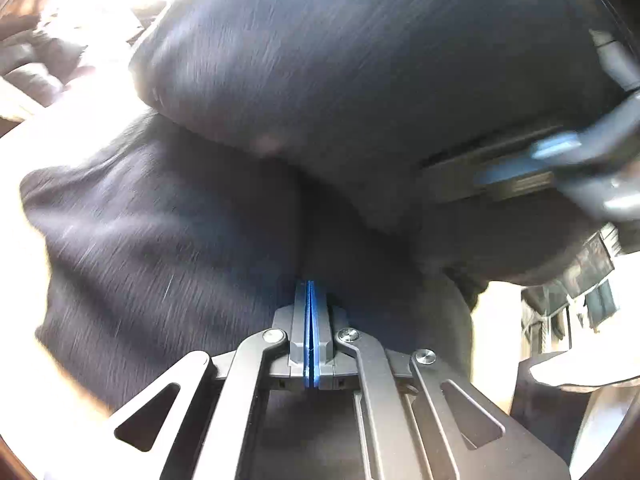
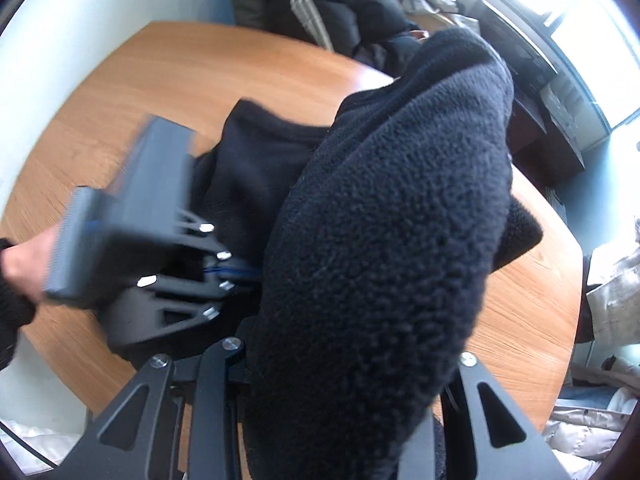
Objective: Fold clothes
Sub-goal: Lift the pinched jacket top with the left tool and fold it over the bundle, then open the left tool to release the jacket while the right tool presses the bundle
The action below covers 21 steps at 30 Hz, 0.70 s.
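Observation:
A dark navy fleece garment (image 1: pixel 320 80) fills the left wrist view, bunched and blurred by motion. My left gripper (image 1: pixel 311 292) is shut on a fold of it, blue pads pressed together. The right gripper's body (image 1: pixel 560 164) shows at the right of that view. In the right wrist view the fleece garment (image 2: pixel 380 240) drapes over my right gripper (image 2: pixel 340 380) and hides its fingertips; the linkage looks drawn in around the cloth. The left gripper (image 2: pixel 236 272) shows at left, held by a hand, clamped on the fleece above the round wooden table (image 2: pixel 140 92).
A dark jacket with white stripes (image 2: pixel 316 4) lies on a seat behind the table. Light clothes (image 2: pixel 592 420) lie at the lower right. A bright window (image 2: pixel 580 20) and shelving stand at the right. A white wall is at the left.

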Tool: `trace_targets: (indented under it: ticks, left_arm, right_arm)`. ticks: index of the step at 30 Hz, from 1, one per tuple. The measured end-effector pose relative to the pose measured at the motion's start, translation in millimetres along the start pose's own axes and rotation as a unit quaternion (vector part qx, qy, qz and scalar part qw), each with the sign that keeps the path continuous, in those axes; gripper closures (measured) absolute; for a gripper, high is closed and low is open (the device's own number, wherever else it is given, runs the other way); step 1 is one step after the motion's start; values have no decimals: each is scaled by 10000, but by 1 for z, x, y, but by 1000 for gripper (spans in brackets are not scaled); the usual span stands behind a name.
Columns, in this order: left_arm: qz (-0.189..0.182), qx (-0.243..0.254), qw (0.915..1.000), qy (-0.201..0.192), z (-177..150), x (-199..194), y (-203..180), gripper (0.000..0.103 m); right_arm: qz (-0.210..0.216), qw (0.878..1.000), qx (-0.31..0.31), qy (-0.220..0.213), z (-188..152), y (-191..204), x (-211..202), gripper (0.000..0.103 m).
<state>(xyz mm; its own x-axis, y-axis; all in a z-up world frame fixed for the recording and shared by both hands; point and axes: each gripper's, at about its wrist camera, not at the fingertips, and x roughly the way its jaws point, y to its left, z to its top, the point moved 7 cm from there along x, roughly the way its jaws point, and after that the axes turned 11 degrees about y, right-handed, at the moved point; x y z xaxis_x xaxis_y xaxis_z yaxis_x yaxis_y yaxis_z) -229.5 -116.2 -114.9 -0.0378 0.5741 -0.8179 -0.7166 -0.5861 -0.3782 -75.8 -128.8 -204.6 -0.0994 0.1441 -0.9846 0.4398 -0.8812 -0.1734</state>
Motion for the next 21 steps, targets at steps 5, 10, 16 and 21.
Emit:
trace_targets:
  ticks: [5, 10, 16, 21]
  left_arm:
    - [44, -668, 9966, -472, -41, -73, 7, 103]
    - [246, -1132, 9925, -389, -71, -113, 10, 103]
    - [340, -1304, 9890, -604, -143, -168, 44, 103]
    - [322, -1101, 9891, -919, -142, -172, -20, 103]
  right_arm:
    - [-524, 9986, -107, 60, 0, 29, 23, 64]
    - [-782, 9967, -168, 134, 3, 57, 23, 28]
    - [783, 9933, -575, -624, 6, 96, -76, 20]
    - [1397, 9802, -436, -1338, -6, 32, -135, 13]
